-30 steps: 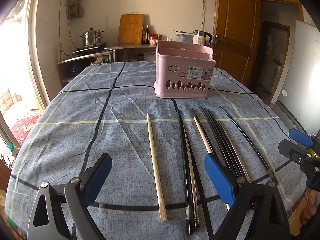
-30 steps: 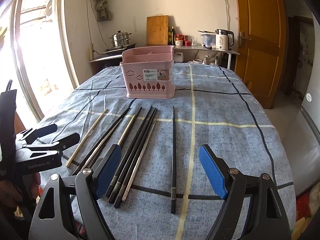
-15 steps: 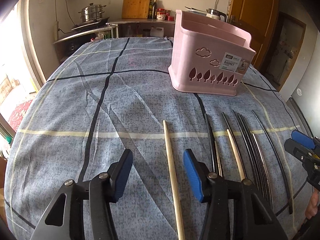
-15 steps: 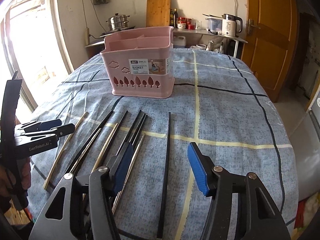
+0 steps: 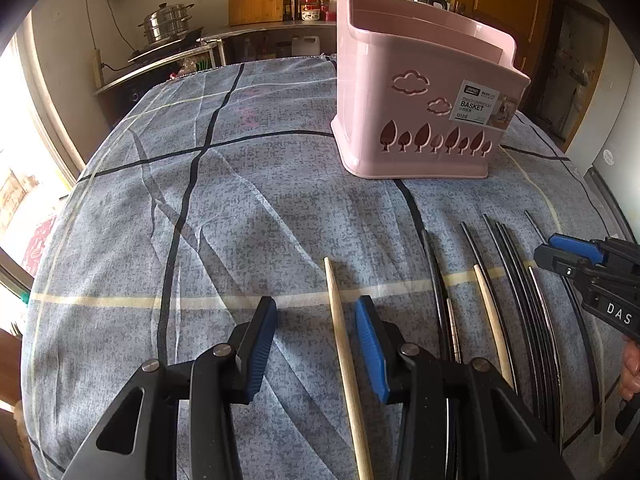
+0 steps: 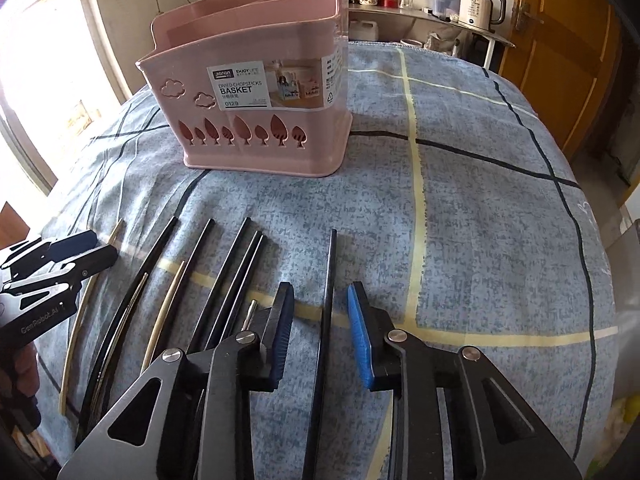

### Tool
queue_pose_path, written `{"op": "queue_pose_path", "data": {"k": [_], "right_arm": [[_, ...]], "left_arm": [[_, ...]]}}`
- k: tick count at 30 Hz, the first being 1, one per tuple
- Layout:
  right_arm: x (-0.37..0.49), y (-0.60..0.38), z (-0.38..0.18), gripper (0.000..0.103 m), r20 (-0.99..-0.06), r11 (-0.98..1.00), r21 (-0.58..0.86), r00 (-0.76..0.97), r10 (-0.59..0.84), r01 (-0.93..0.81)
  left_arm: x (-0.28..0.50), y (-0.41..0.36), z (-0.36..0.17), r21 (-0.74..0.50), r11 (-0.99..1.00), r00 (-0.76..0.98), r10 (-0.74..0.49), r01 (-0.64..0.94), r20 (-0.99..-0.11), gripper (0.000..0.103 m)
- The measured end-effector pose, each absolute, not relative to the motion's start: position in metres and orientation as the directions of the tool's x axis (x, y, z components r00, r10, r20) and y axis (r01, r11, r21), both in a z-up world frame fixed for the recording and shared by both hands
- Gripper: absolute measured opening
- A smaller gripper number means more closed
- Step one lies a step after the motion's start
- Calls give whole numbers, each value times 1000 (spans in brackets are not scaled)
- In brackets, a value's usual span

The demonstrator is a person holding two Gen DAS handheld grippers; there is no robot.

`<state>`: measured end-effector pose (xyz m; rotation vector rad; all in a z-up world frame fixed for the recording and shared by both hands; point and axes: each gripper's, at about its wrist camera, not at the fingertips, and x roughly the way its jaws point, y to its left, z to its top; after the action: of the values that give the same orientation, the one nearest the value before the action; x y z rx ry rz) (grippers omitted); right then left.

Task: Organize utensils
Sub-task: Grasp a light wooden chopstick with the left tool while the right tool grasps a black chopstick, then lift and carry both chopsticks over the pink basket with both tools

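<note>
Change since a second ago: both claws have come down and forward toward the pink basket (image 5: 420, 108), which now looms larger in both wrist views, and both have narrowed from wide open.
Left claw (image 5: 316, 344): jaws closing, roughly half open, straddling the pale wooden chopstick (image 5: 340, 332); the stick lies close to the right-hand pad, but neither pad presses on it yet.
Right claw (image 6: 320, 332): jaws closing, narrower than the left, with the lone black chopstick (image 6: 326, 304) lying between the pads; gaps show on both sides, so nothing is gripped.
Progress: judged from the layout, the task is barely begun; no chopstick shows above the basket's rim, and every chopstick in sight lies flat on the table (image 6: 480, 208).
Left to do: close on the two straddled sticks, carry them to the basket, then repeat for the row.
Chopstick row: in front of the basket, lying side by side with tips pointing at it; the wooden one is farthest left, the lone black one farthest right, and between them sits a cluster of black chopsticks (image 6: 224, 280) with a metal one and another pale one mixed in.
Basket: upright beyond the row, well apart from the tips, divided inside, with cloud and tree cut-outs and a printed label.
Table: covered by a blue checked cloth.
</note>
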<state>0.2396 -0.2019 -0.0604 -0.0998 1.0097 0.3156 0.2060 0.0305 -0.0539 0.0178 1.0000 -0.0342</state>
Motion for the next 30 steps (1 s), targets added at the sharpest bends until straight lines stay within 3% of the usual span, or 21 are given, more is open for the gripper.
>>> {"op": "queue_pose_path", "data": {"k": [4,6,8,16,30], "right_arm": [[239,-199,-60,7,-853,951,48,484,198,-304],[240,-200,-59,5,-855,952,65,475,208,-299],[239,-197,-57,5,-856,952,67,473,210,-300],[230,-199,-28,5,-822,944,98,509,255,-314],[219,-219,67,5,-681,942,98,668,298,-320]], "left_arm": [[211,26,-52,-2,998,523,-33,59,-852,33],[213,22,-51,2,997,519,-39,79,-854,13],[215,20,-50,4,996,514,-41,85,-857,7],[215,28,-28,-69,993,530,-107,91,-841,5],[200,34,74,-104,984,678,-175,145,-714,5]]}}
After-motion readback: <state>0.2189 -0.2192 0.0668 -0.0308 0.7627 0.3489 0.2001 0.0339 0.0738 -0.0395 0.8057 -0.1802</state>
